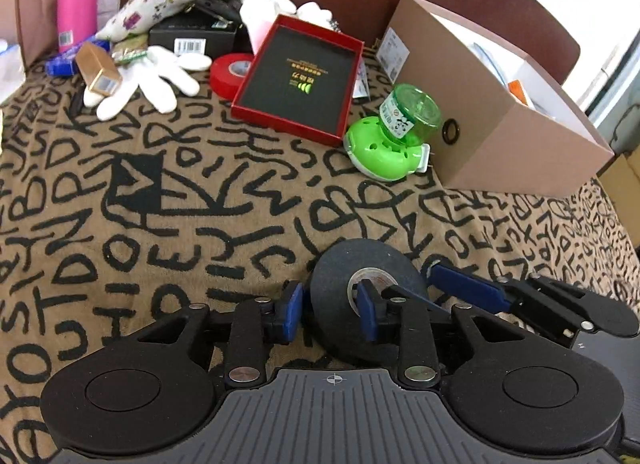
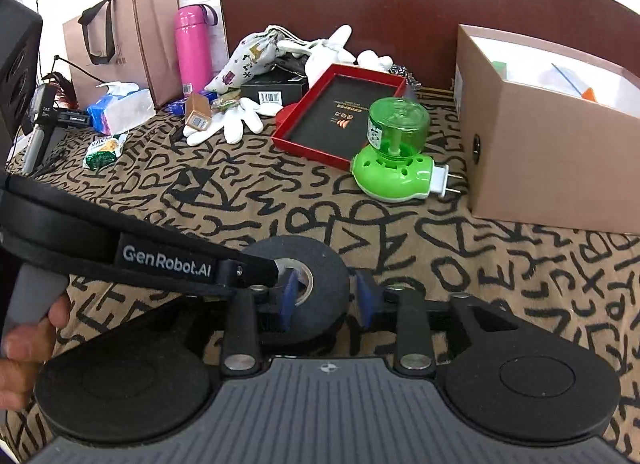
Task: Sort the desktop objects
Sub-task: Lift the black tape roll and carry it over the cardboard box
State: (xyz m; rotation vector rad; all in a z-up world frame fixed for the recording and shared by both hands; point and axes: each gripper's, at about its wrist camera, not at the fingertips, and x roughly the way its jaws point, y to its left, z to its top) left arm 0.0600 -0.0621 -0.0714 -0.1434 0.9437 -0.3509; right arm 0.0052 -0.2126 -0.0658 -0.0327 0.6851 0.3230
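Observation:
A black tape roll (image 1: 340, 292) lies on the patterned cloth, held between both grippers. My left gripper (image 1: 330, 314) has one blue finger on the roll's outer left edge and one inside its core, shut on the ring wall. My right gripper (image 2: 326, 298) grips the opposite wall the same way, with the roll (image 2: 320, 280) between its pads. The right gripper's fingers (image 1: 468, 288) show in the left wrist view, and the left gripper's arm (image 2: 160, 260) crosses the right wrist view.
A green plug-in mosquito repeller (image 2: 396, 156) lies beside an open cardboard box (image 2: 552, 168) at right. A red tray (image 2: 344, 116), a red tape roll (image 1: 230, 72), white gloves (image 1: 156, 76), a pink bottle (image 2: 192, 48), a printed pouch, a tissue pack and a paper bag crowd the back.

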